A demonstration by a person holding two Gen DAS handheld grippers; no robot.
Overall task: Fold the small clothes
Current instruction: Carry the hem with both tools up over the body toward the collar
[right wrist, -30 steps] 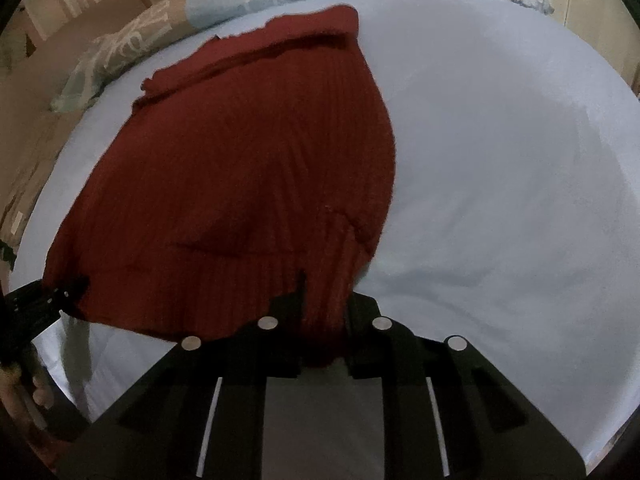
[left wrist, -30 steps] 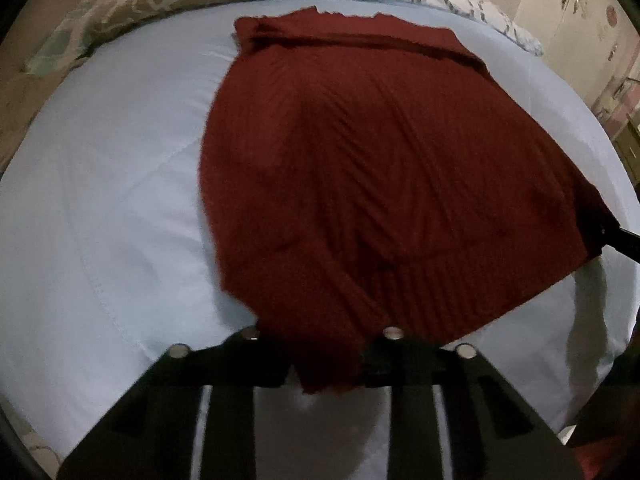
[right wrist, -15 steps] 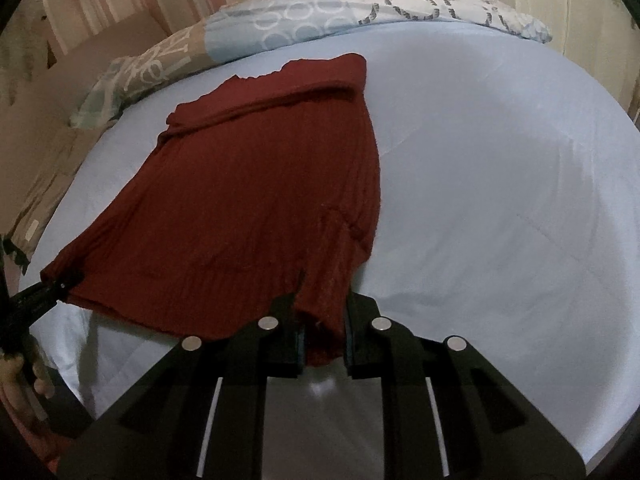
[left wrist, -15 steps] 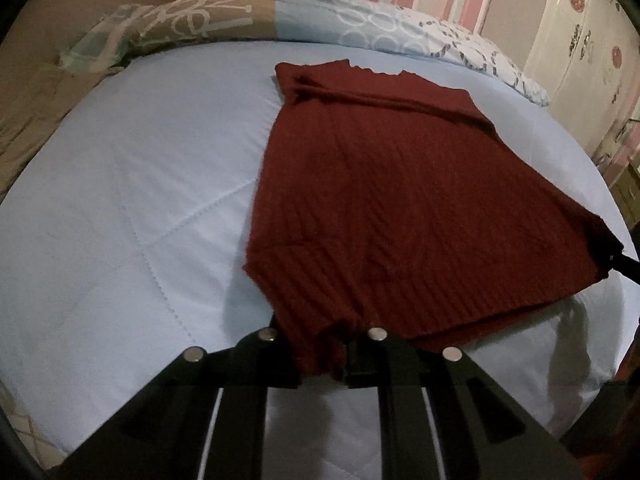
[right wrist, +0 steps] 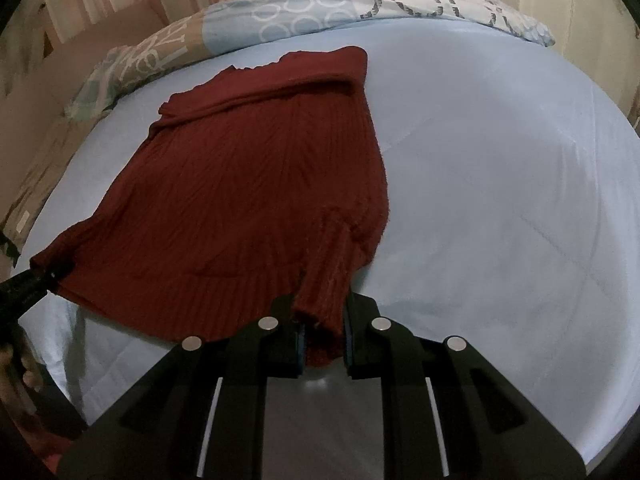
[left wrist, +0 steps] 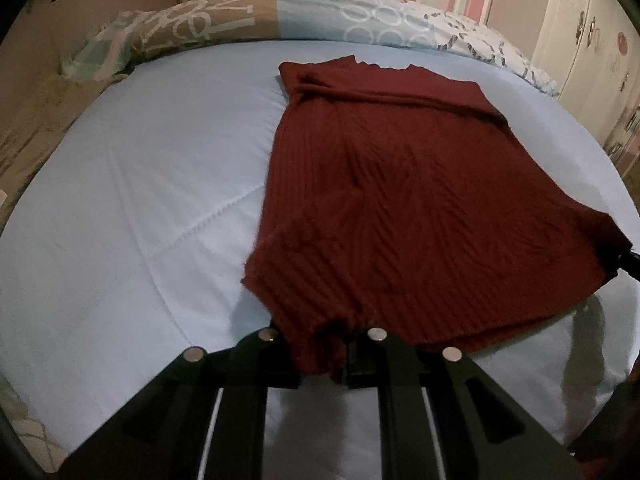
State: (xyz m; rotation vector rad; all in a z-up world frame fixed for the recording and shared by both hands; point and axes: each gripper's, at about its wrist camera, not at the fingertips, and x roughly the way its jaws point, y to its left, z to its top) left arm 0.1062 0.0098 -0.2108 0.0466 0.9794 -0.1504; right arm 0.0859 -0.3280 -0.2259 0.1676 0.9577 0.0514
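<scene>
both grippers pulled back, sweater (left wrist: 400,208) stretched flatter on bed (left wrist: 140,200), jaws clamped on hem corners

Both wrist views look low across the bed (left wrist: 120,200), sharing the sweater (left wrist: 400,200).

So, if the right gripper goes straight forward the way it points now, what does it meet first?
The right gripper is already shut on the near corner of the dark red sweater, so it would push into that knit first. Beyond it lies the light blue bedcover, then the patterned pillow; depth is unclear.
</scene>
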